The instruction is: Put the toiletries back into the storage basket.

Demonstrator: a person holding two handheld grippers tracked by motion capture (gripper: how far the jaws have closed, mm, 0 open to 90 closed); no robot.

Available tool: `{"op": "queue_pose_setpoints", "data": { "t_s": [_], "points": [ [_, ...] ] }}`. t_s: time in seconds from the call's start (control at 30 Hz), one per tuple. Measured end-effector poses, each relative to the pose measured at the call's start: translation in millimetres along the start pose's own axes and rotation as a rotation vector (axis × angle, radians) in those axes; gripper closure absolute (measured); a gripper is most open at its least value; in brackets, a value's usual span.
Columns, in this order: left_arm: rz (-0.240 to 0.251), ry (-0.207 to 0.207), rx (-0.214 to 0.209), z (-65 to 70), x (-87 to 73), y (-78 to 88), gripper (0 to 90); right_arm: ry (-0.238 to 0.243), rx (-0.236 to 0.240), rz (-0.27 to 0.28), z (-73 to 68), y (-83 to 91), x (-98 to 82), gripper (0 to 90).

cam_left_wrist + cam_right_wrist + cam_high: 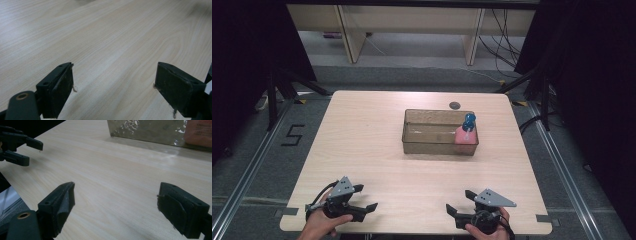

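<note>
Resting at the table's [362,150] near edge, the left gripper [364,197] at seven o'clock and the right gripper [458,202] at five o'clock both have jaws spread wide, holding nothing. A pink bottle [466,134] with a blue cap stands in the translucent bin [427,142] at one o'clock. Judging by this, work has not begun; next, a forward reach to the bottle.

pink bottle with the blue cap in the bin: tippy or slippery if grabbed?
Probably tippy: the pink bottle leans against the right end wall of the clear bin. Its blue cap looks bulbous, so likely top-heavy. Surface seems smooth plastic, possibly slippery.
</note>
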State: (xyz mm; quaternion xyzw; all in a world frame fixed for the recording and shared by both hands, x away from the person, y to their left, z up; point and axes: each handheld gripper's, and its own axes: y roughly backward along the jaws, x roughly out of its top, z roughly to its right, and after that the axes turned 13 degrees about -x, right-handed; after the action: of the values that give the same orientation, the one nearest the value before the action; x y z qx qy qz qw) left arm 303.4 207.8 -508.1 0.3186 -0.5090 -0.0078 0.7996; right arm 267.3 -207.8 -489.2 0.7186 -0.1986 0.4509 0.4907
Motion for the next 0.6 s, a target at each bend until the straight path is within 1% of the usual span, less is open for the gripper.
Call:
{"op": "queue_pose_setpoints", "data": {
  "t_s": [0.03,0.07,0.1,0.13,0.17,0.2,0.23,0.27,0.3,0.33,0.37,0.4,0.43,0.47,0.5,0.53,0.57,0.6],
  "points": [
    [-0.016,-0.013,0.006,-0.8,0.2,1.1,14.8,0.004,-0.011,-0.002,0.1,2.1,-0.3,15.3],
    [-0.025,-0.021,0.008,-1.4,0.4,1.7,14.8,0.022,-0.017,0.002,0.8,1.3,-1.2,15.3],
    [-0.024,-0.02,0.008,-1.3,0.4,1.7,14.8,0.013,-0.017,-0.005,0.0,2.2,-1.8,15.3],
    [-0.025,-0.02,0.009,-1.3,0.5,1.8,14.8,-0.008,0.008,-0.011,-1.6,3.7,-2.4,15.3],
    [-0.016,-0.015,0.007,-0.8,0.4,1.2,14.8,-0.002,-0.001,-0.002,-1.9,4.3,-3.1,15.3],
    [-0.024,-0.02,0.01,-1.2,0.4,1.8,14.8,0.021,-0.003,0.006,-0.5,4.3,-3.2,15.3],
    [-0.024,-0.021,0.009,-1.3,0.4,1.6,14.7,0.015,-0.005,0.001,-1.2,4.9,-4.2,15.3],
    [-0.003,-0.007,0.002,0.0,0.0,0.2,14.8,0.008,0.004,-0.004,-1.7,6.0,-4.3,15.3],
    [-0.005,-0.009,0.002,-0.1,0.0,0.4,14.8,-0.029,0.009,-0.02,-4.4,6.8,-5.3,15.3],
    [-0.012,-0.014,0.008,-0.6,0.0,0.8,14.8,0.012,-0.004,0.003,-1.8,4.6,-5.6,15.3],
    [-0.025,-0.021,0.011,-1.4,0.2,1.5,14.8,0.018,-0.009,0.001,-1.5,4.8,-6.0,15.3],
    [-0.002,-0.002,0.0,-0.1,0.0,0.0,14.8,0.018,-0.016,-0.002,-1.6,4.6,-6.4,15.3],
    [0.002,-0.002,0.003,0.0,0.0,-0.3,14.8,0.01,-0.003,-0.004,-2.1,5.6,-6.5,15.3],
    [-0.006,-0.008,0.005,-0.4,0.2,0.3,14.8,0.009,0.001,-0.001,-2.3,6.2,-6.9,15.3],
    [-0.027,-0.022,0.011,-1.6,0.4,1.6,14.8,0.016,-0.009,-0.005,-2.2,8.2,-6.7,15.3],
    [-0.008,-0.006,0.003,-0.4,0.1,0.3,14.8,0.011,-0.002,-0.008,-2.7,8.2,-7.2,15.3],
    [-0.001,-0.005,-0.001,-0.5,-0.1,-0.4,14.8,0.014,0.002,-0.004,-2.9,7.6,-7.7,15.4],
    [-0.003,-0.004,0.001,-0.3,0.0,-0.1,14.8,0.021,0.01,-0.014,-3.0,7.7,-8.1,15.3]
  ]
}}
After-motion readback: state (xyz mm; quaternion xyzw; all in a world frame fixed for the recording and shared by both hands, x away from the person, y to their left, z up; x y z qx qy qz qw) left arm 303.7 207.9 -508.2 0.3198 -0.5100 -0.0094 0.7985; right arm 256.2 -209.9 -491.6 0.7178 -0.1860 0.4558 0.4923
